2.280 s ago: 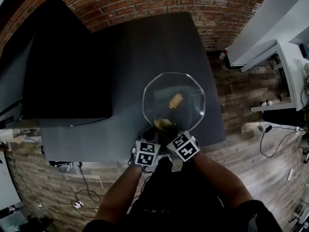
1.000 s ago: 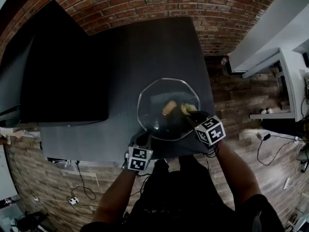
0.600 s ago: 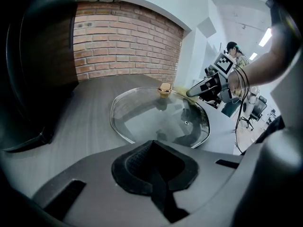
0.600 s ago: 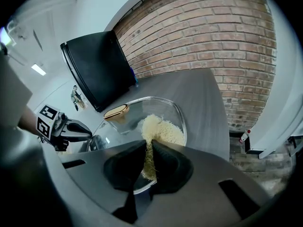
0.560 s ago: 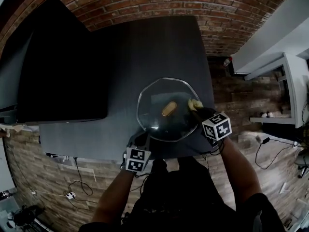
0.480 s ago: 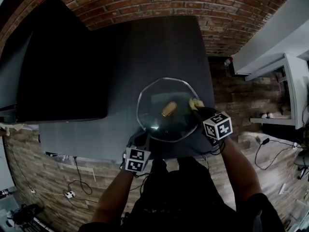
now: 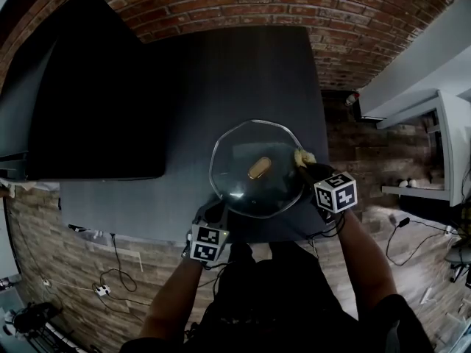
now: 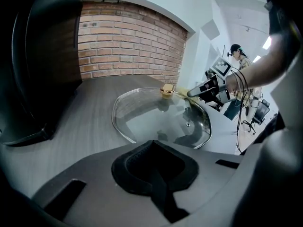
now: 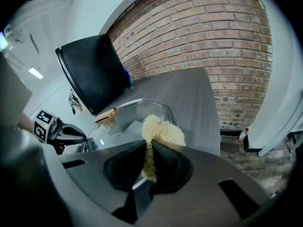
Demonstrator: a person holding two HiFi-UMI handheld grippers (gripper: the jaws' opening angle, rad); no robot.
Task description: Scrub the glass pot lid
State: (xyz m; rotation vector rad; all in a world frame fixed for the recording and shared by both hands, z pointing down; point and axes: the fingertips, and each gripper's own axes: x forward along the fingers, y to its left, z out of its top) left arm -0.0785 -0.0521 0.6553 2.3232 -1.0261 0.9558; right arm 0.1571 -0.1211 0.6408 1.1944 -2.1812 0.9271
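The glass pot lid [image 7: 239,190] lies flat on the dark table [image 7: 221,72], its gold knob [image 7: 258,168] in the middle. My right gripper [image 7: 306,165] is shut on a yellow fibrous scrubber [image 7: 301,155], which presses on the lid's right rim. In the right gripper view the scrubber [image 9: 161,129] fans out over the glass [image 9: 128,112] just past the jaws. My left gripper [image 7: 218,208] is at the lid's near-left rim, shut on it. In the left gripper view the lid [image 8: 156,117] spreads out from the closed jaws, and its near rim is hidden behind them.
A large black box [image 7: 88,101] stands on the table's left part. A brick wall [image 7: 243,6] runs behind. The table's right edge [image 7: 324,123] drops to a wood floor with cables and a white desk [image 7: 434,123]. A person [image 8: 236,53] stands far off.
The right gripper has swept the scrubber from the lid's near edge across to its right rim. In the last half second it has barely shifted. The left gripper stays at the near-left rim.
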